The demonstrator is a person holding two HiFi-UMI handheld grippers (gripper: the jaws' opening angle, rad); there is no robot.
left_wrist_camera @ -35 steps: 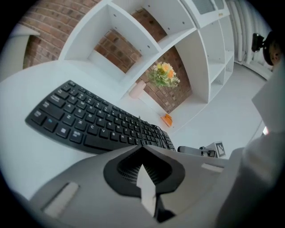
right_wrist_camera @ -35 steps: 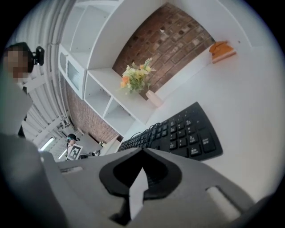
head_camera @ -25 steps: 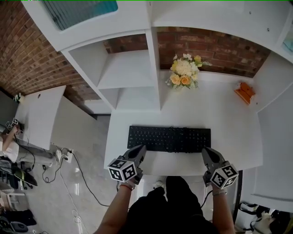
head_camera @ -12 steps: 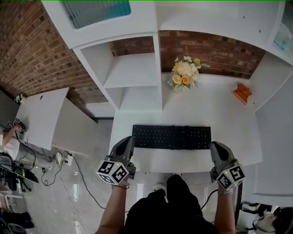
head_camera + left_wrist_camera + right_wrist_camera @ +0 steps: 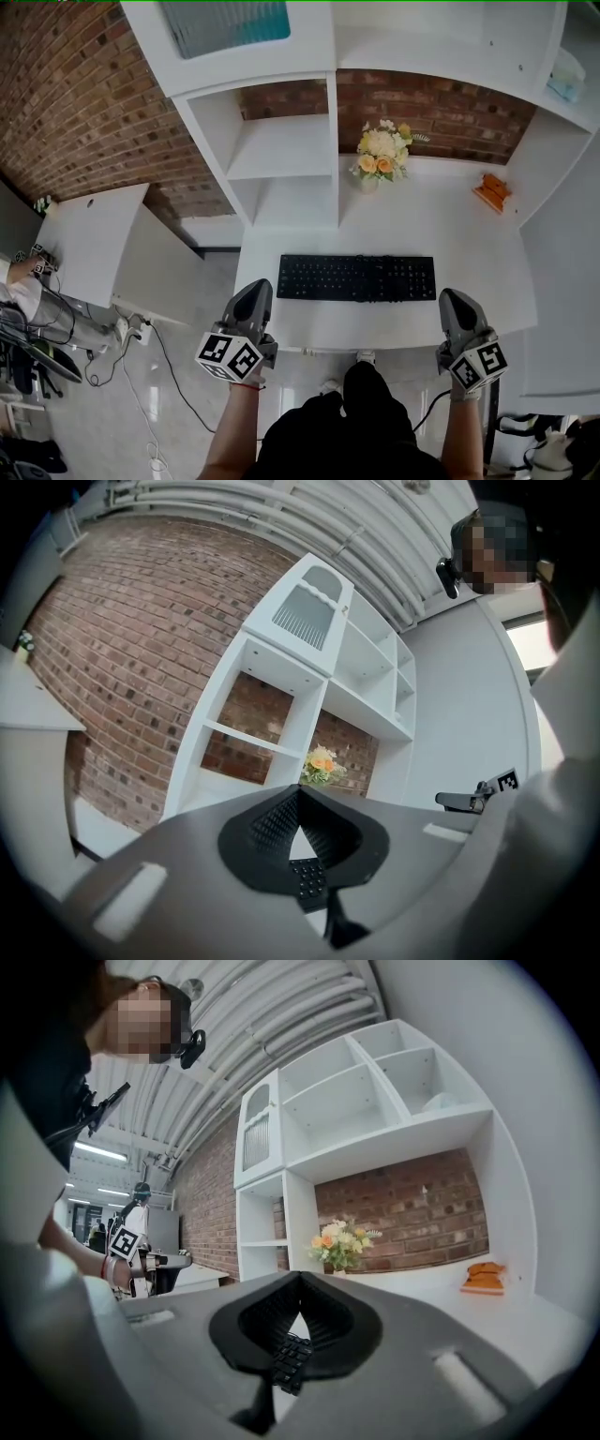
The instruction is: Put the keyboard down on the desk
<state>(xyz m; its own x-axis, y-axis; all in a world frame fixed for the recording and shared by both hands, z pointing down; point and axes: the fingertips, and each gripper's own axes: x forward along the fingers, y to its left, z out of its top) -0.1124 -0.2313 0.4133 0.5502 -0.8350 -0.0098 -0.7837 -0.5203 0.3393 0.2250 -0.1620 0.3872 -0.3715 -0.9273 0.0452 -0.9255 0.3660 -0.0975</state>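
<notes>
A black keyboard [image 5: 356, 277] lies flat on the white desk [image 5: 450, 234], parallel to its front edge. My left gripper [image 5: 256, 287] hangs off the desk's front left corner, shut and empty, a short way from the keyboard's left end. My right gripper [image 5: 454, 299] is at the front edge past the keyboard's right end, also shut and empty. In the left gripper view the jaws meet at the tips [image 5: 300, 792], with a bit of keyboard [image 5: 307, 878] visible below them. The right gripper view shows the same: shut tips [image 5: 300, 1279] and keyboard keys [image 5: 289, 1361] beyond.
A vase of flowers [image 5: 382, 155] stands at the back of the desk, and an orange object [image 5: 492, 192] lies at the back right. White shelving [image 5: 281, 150] rises on the desk's left and above it. A white side table [image 5: 89, 239] and floor cables [image 5: 141, 328] lie to the left.
Both grippers have drawn back from the keyboard's front corners and spread outwards. The keyboard stays flat on the desk.
</notes>
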